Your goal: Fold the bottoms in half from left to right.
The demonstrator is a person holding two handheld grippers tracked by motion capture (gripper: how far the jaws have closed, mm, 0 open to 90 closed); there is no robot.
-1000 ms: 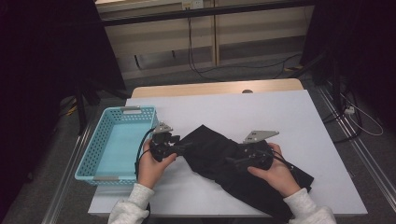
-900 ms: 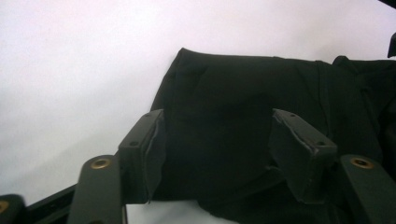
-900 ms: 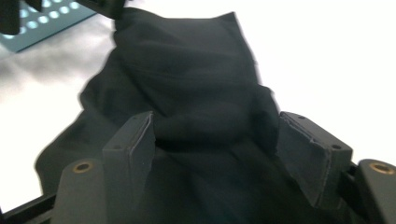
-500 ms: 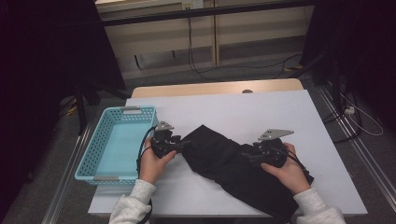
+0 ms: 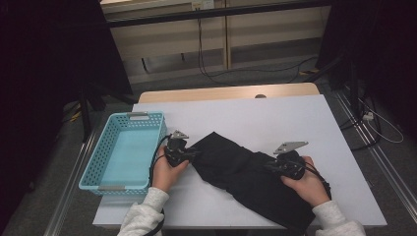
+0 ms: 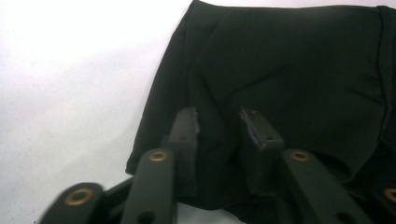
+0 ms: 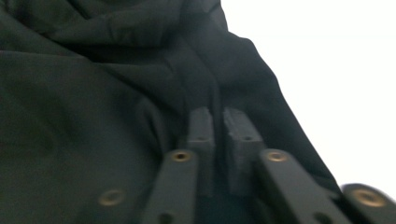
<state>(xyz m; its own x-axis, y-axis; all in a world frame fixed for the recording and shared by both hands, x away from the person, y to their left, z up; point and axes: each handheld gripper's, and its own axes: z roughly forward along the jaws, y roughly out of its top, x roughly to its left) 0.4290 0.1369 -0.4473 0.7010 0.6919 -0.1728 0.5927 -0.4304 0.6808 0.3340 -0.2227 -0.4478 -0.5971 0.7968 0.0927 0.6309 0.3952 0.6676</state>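
While both tools pinch the black cloth (image 5: 246,172), white table (image 5: 275,115), blue basket (image 5: 123,152), dim room.

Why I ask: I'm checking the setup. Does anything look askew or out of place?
Yes: the crumpled black cloth lies slanted across the white table, its lower end hanging over the near edge. The light-blue perforated plastic basket juts past the table's left edge.

Black cloth (image 5: 246,172) hangs past the table's (image 5: 295,118) edge, perhaps.

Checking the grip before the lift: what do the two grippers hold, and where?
Both pinch the black cloth: left gripper its end near the basket, right gripper a fold at the opposite side.
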